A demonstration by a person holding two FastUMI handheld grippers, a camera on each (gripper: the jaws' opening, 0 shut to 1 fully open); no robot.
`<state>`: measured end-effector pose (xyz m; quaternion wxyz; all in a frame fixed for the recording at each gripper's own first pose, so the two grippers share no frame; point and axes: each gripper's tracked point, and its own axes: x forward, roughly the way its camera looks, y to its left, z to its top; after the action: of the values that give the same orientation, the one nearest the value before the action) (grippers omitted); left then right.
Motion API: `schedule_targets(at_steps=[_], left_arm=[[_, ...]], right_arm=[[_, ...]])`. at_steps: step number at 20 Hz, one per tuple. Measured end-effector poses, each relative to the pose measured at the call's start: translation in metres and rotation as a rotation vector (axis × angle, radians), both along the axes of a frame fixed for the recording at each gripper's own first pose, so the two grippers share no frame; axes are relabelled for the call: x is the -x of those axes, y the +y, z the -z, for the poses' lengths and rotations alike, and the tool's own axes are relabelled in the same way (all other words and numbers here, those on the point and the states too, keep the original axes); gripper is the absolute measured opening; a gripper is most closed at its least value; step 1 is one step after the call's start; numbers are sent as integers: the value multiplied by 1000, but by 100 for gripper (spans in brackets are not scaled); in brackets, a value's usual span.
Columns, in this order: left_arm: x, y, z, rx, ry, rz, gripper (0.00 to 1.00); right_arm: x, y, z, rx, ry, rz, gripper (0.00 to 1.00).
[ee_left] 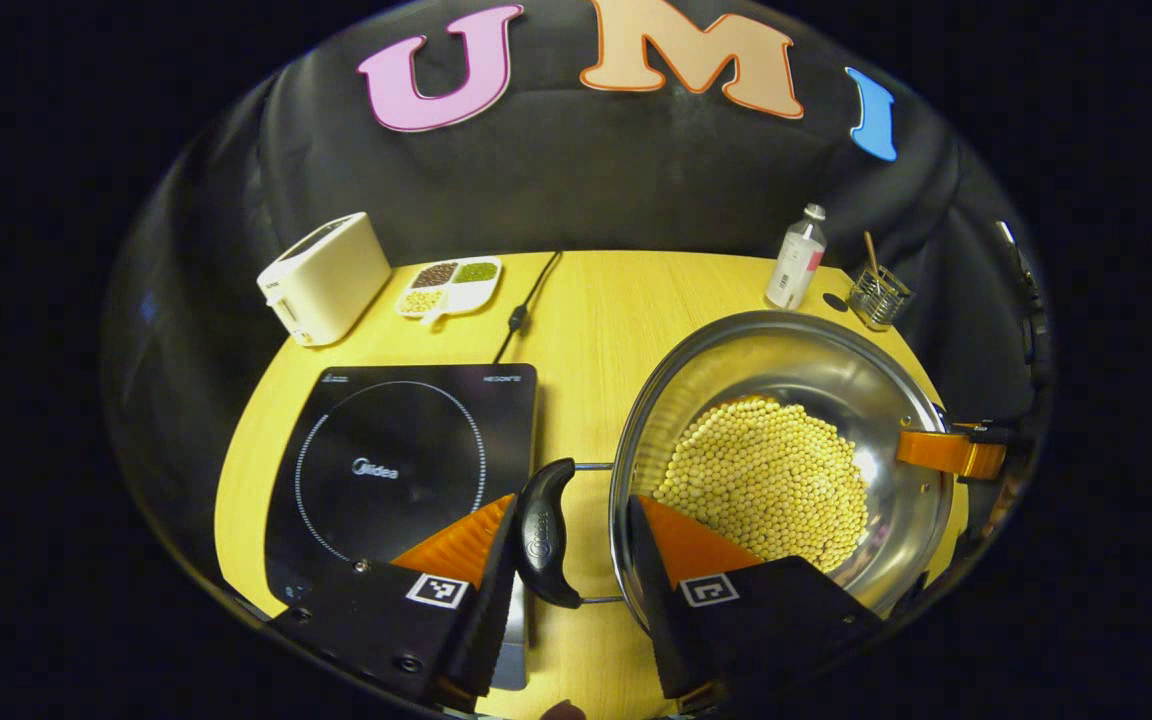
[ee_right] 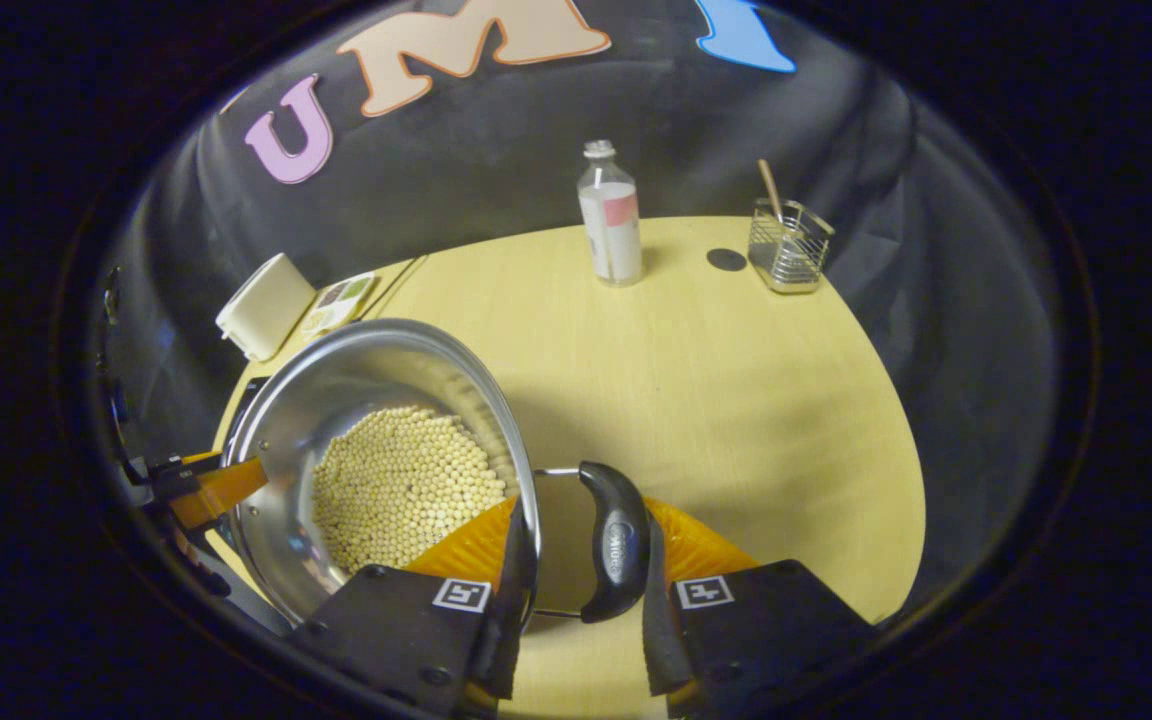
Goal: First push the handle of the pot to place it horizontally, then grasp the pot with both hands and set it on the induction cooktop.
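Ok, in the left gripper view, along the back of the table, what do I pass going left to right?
Toaster → divided dish of beans → black power cord → clear bottle → wire basket holding a stick.

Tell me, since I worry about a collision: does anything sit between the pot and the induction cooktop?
Nothing visible does. The pot stands right beside the induction cooktop, with bare table between them. The toaster and the divided dish sit farther back.
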<state>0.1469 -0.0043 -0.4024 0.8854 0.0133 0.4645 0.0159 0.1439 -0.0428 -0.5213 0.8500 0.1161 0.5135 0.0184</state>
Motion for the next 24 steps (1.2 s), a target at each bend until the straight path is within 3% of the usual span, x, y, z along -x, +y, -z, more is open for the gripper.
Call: schedule_targets(at_steps=[8, 17, 18, 19, 22, 23, 24], left_arm=[[8, 70, -32, -9, -45, -46, 62], [4, 200, -1, 60, -9, 13, 64], [1, 212, 3, 64, -7, 25, 62], [1, 225, 8, 66, 12, 26, 62], [-8, 253, 16, 74, 9, 22, 62], [-7, 260, 20, 76, 15, 22, 63], [-8, 267, 24, 80, 28, 20, 62]], right_arm=[[-10, 75, -35, -36, -40, -43, 46], [-11, 210, -29, 38, 30, -8, 46], [-11, 224, -26, 45, 39, 1, 52], [-12, 237, -25, 48, 53, 7, 46], [-20, 268, -23, 55, 65, 1, 47], [-22, 275, -20, 58, 72, 1, 52], [-24, 282, -17, 62, 78, -1, 46]])
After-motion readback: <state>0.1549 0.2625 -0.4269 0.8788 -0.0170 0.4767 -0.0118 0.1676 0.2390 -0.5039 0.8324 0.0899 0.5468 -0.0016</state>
